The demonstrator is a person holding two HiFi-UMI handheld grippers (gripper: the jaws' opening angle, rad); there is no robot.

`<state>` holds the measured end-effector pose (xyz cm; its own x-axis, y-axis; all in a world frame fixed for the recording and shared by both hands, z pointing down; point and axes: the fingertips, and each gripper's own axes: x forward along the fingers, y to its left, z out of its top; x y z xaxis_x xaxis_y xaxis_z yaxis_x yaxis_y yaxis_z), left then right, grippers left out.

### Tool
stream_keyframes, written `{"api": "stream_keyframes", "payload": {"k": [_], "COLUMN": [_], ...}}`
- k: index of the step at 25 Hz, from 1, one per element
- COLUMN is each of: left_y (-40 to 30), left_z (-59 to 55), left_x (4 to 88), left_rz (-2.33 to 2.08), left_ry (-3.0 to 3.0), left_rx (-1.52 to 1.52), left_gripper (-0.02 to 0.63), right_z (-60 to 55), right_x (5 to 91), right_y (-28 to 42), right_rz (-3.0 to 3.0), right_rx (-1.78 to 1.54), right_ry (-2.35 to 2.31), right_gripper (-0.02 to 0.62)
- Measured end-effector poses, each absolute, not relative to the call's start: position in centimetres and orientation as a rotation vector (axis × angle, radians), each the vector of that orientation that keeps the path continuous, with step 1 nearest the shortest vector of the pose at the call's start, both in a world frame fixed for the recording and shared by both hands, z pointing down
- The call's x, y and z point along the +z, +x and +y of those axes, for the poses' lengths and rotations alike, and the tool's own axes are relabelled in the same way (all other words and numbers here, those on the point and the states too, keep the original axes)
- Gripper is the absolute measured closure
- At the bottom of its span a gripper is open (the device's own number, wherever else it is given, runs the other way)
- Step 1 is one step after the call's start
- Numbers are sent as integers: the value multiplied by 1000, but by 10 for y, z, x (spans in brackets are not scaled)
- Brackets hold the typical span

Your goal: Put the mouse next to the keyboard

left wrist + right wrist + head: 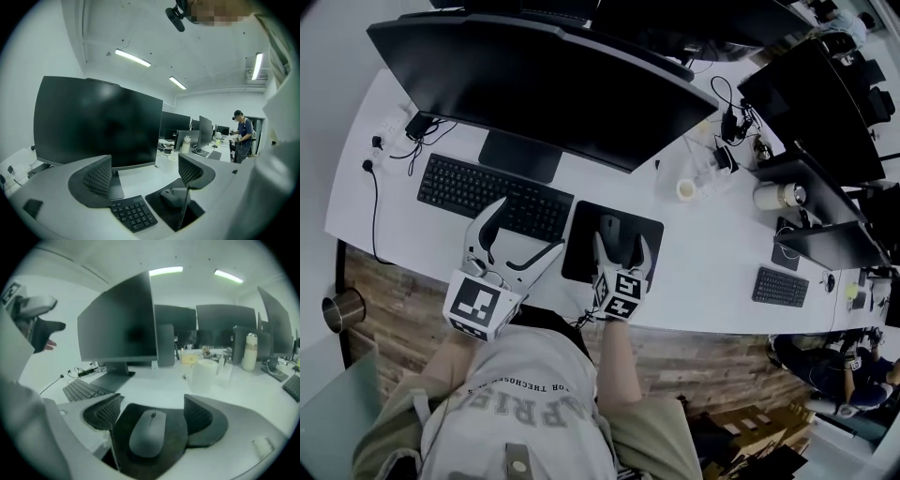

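A grey mouse (610, 230) lies on a black mouse pad (581, 258), just right of the black keyboard (492, 197). My right gripper (621, 253) is open and straddles the mouse from the near side. In the right gripper view the mouse (147, 432) sits between the two pads, a gap on each side, with the right gripper (152, 411) low over the pad (176, 441). My left gripper (528, 228) hovers open over the keyboard's right end, holding nothing. The left gripper (145, 171) looks over the keyboard corner (133, 213) and the mouse (172, 197).
A wide dark monitor (544, 84) stands behind the keyboard, with cables and a plug (394, 141) at the far left. To the right are a tape roll (685, 189), a bottle (778, 195) and a small keyboard (780, 287). A person (243, 136) stands far off.
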<state>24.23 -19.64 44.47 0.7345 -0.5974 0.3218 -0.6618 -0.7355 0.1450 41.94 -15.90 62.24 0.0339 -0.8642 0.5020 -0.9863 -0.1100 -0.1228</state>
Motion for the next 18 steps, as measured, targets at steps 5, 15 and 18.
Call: {"api": "stream_keyframes", "payload": {"k": [5,15,18], "left_y": [249,261,264], "left_z": [-199,-194,-186], "left_x": [425,374,358], "left_rz": [-998,-1026,-1015], "left_ry": [2736,2910,2926], "left_rx": [308,106,8], "left_gripper": [179,339,469], "right_z": [-149,-120,-110], "right_x": [509,389,364], "right_y": [423,417,410], "right_rz": [-2091,-2111,-2087], "right_rx": [352,31,-72], "right_ry": [2210,2350,2369], "right_gripper": [181,348,457]}}
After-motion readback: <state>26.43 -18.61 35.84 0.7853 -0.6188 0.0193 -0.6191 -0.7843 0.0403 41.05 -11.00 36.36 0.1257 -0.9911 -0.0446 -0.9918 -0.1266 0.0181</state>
